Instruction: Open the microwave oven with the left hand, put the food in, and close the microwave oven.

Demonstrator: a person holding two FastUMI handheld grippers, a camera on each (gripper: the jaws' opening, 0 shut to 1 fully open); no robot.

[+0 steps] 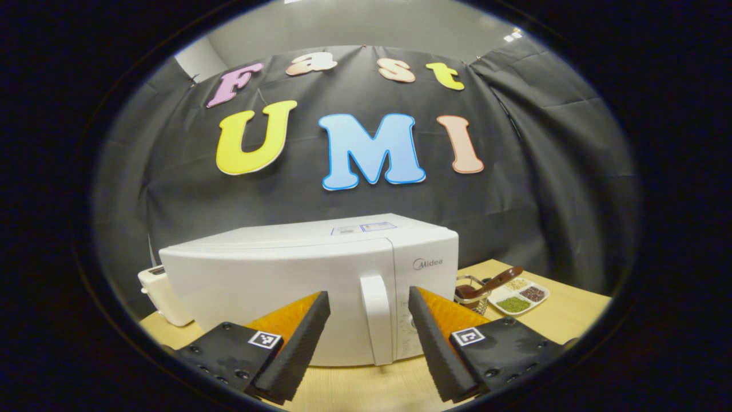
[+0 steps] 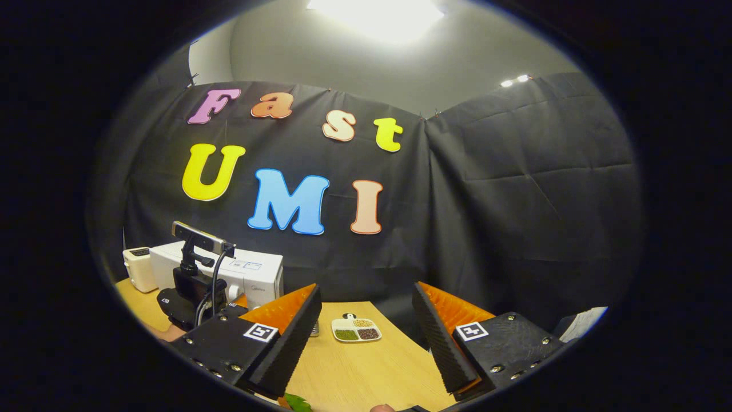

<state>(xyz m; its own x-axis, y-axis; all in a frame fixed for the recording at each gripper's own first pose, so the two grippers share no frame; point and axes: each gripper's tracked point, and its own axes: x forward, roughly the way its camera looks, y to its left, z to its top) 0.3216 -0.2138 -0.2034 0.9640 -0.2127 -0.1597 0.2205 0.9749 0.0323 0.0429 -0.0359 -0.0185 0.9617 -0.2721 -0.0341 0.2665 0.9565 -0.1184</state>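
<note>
The white microwave oven stands on the wooden table with its door closed. Its vertical handle lines up in the gap between the fingers of my left gripper, which is open and holds nothing; I cannot tell if they touch. A white divided dish of grains and beans lies to the right of the oven. In the right gripper view my right gripper is open and empty above the table, with the dish ahead. The left gripper is in front of the microwave.
A white toaster stands left of the oven. A brown spoon rests in a wire holder between the oven and the dish. Something green and leafy peeks in at the bottom edge of the right gripper view.
</note>
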